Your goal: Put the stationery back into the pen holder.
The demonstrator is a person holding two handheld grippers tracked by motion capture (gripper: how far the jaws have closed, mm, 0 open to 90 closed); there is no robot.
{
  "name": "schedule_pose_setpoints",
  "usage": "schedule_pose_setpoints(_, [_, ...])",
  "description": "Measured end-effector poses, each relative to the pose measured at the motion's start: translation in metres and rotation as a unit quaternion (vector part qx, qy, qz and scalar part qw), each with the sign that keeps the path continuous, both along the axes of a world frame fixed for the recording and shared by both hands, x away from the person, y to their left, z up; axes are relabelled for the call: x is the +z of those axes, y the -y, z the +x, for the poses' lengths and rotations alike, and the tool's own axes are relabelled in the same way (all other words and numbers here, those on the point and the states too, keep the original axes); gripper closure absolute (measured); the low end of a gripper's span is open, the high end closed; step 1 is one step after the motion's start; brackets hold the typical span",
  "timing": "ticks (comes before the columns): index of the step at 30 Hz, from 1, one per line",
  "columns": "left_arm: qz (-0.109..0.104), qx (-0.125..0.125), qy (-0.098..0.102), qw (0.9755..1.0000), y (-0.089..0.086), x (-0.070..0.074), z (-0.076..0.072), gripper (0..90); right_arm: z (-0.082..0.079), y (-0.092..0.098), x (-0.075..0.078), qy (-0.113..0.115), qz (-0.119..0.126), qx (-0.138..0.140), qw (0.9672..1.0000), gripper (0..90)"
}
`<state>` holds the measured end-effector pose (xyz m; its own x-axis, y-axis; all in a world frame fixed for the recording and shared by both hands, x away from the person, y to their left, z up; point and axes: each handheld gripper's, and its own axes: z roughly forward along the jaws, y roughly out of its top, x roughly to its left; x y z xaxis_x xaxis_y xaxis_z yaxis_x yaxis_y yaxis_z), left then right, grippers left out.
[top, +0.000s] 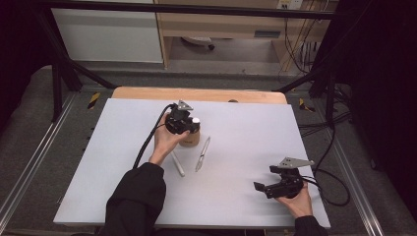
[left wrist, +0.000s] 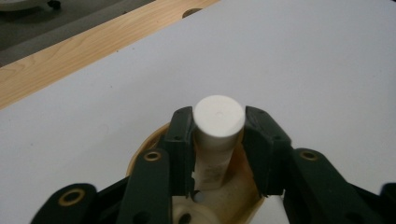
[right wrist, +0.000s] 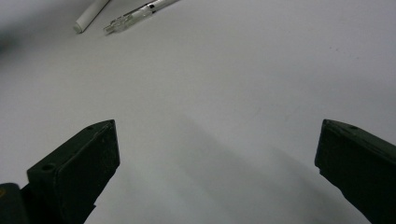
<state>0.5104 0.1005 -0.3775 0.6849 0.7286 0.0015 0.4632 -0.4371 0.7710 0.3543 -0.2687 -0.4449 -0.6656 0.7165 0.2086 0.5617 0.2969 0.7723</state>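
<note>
- High view: our left tool (top: pixel 189 125) hangs over the cup (top: pixel 191 138) near the middle of the surface (top: pixel 246 128), pointing down into it. A white marker (top: pixel 195 120) stands in the cup with its cap just above the tool. Our right tool (top: pixel 268 187) rests well apart at the near right corner. Two more pens lie just in front of the cup: a white pen (top: pixel 178 163) and a clear pen (top: pixel 202 154). The left hand is far nearer to all of them.
- Left gripper view: the left tool's jaws stand on either side of the marker (left wrist: pixel 218 122), only partly open. The left pad looks to be touching it; a thin gap shows at the right, so we judge the grip slack, not pressing. The marker's long axis runs upright, along the jaws, its foot down in the cup (left wrist: pixel 233 205). Any lift or release runs straight along that axis.
- Right gripper view: the right tool's jaws are wide apart with nothing between them. The white pen (right wrist: pixel 92 15) and clear pen (right wrist: pixel 135 16) lie far ahead on the surface (right wrist: pixel 243 84).
</note>
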Motion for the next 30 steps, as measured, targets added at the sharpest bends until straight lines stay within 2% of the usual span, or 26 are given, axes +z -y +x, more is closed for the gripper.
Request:
schedule_pose_setpoints(5, [-0.01, 0.006, 0.011, 0.9999, -0.005, 0.01, -0.005, 55.1, 0.0, 0.0, 0.0, 0.001, -0.001, 0.0, 1.0, 0.5])
schedule_pose_setpoints(9, [-0.008, 0.005, 0.01, 0.9999, -0.012, 0.02, -0.01, 46.2, 0.0, 0.0, 0.0, 0.001, 0.0, -0.001, 1.0, 0.5])
schedule_pose_setpoints(16, [-0.011, 0.005, 0.01, 0.9999, -0.026, 0.034, -0.025, 36.2, 0.0, 0.0, 0.0, 0.0, 0.0, -0.001, 1.0, 0.5])
schedule_pose_setpoints(22, [-0.01, 0.009, -0.008, 0.9999, -0.044, 0.033, -0.035, 26.0, 0.0, 0.0, 0.0, 0.0, -0.001, -0.001, 1.0, 0.5])
schedule_pose_setpoints(27, [-0.016, 0.011, -0.009, 0.9998, -0.059, 0.026, -0.049, 21.2, 0.0, 0.0, 0.0, 0.0, -0.001, -0.002, 1.0, 0.5])
schedule_pose_setpoints(30, [-0.01, 0.014, -0.013, 0.9998, -0.068, 0.022, -0.055, 19.3, 0.0, 0.0, 0.0, 0.0, -0.001, -0.002, 1.0, 0.5])
